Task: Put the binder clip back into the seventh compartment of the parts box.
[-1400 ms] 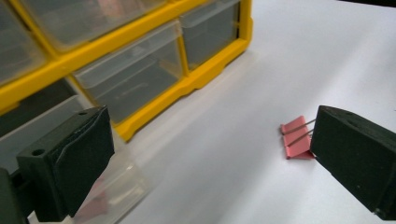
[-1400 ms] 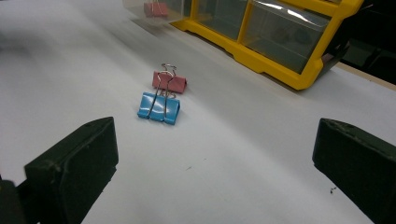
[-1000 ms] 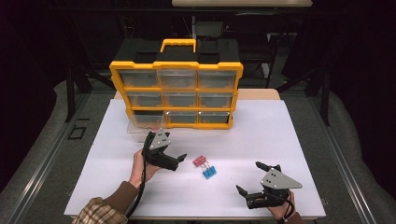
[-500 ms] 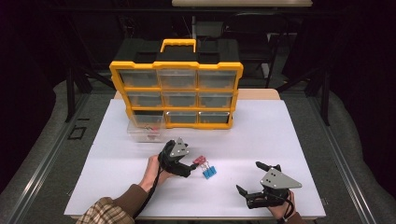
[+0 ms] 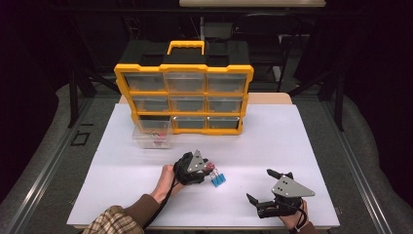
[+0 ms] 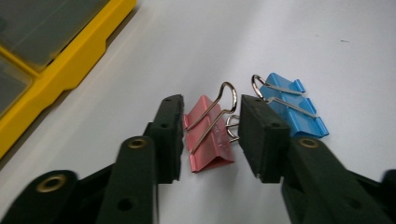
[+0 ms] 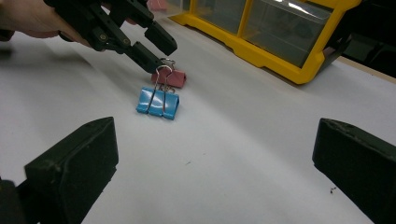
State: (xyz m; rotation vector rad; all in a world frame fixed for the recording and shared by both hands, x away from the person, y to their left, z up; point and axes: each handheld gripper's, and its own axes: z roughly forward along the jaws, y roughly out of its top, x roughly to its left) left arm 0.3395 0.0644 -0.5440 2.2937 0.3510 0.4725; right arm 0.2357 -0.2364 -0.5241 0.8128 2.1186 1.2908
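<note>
Right claw (image 5: 260, 187) near right on the table (image 5: 292, 141), jaws spread wide, empty. Left claw (image 6: 210, 135) mid-table, jaws just been closing around the pink clip (image 6: 208, 135), not yet pinching. Blue clip (image 6: 292, 109) just right of it. Far: yellow organizer (image 5: 184, 97), one drawer (image 5: 153, 136) out front.

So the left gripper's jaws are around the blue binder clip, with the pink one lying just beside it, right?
Not quite: the left gripper has its jaws around the pink binder clip, and the blue binder clip is the one lying just beside it. The left gripper view shows this.
</note>
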